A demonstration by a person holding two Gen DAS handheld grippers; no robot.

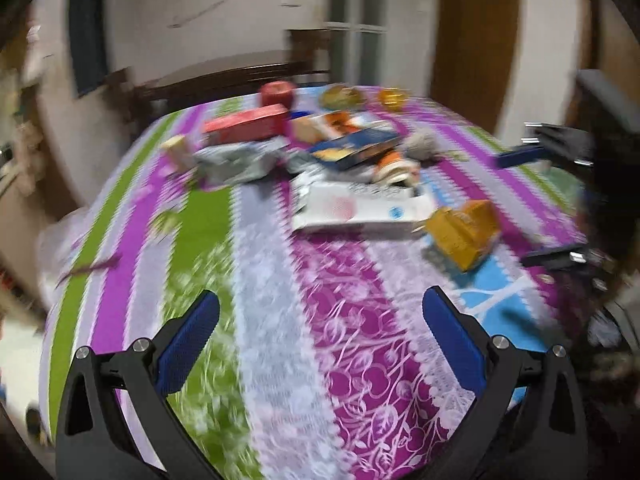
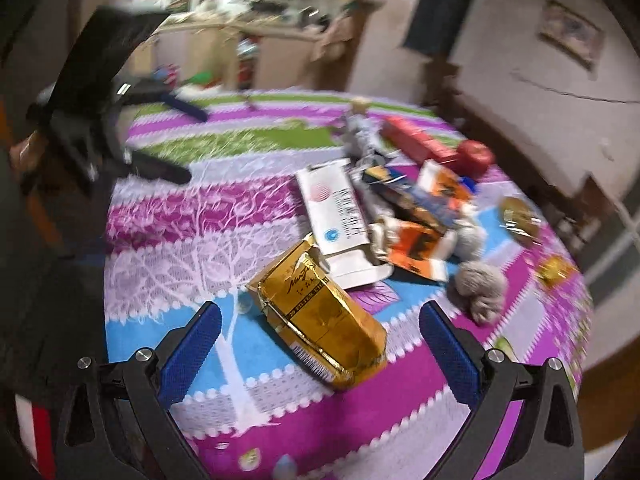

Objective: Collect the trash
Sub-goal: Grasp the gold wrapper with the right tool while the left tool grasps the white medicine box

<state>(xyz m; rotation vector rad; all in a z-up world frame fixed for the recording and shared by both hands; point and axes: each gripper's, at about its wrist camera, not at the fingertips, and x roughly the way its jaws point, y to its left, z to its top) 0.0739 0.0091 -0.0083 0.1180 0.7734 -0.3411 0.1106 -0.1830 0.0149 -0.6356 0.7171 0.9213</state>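
Trash lies in a heap on the striped tablecloth [image 1: 280, 280]. A crushed gold packet [image 2: 320, 320] sits between my right gripper's open fingers [image 2: 320, 332], close in front; it also shows in the left wrist view [image 1: 464, 232]. Behind it lie a white carton [image 2: 336, 216], orange and blue wrappers [image 2: 416, 208], a red box [image 2: 416, 140] and a grey fluffy lump [image 2: 480, 288]. My left gripper [image 1: 320, 328] is open and empty over bare cloth, short of the white carton [image 1: 360, 212]. The right gripper shows at the right edge in the left wrist view [image 1: 552, 200].
A red can [image 1: 276, 94] and gold foil pieces [image 1: 392, 98] lie at the table's far side. A dark wooden chair [image 1: 224, 80] stands behind the table. The left gripper shows at the left of the right wrist view [image 2: 160, 144]. The table edge [image 2: 580, 360] runs close on the right.
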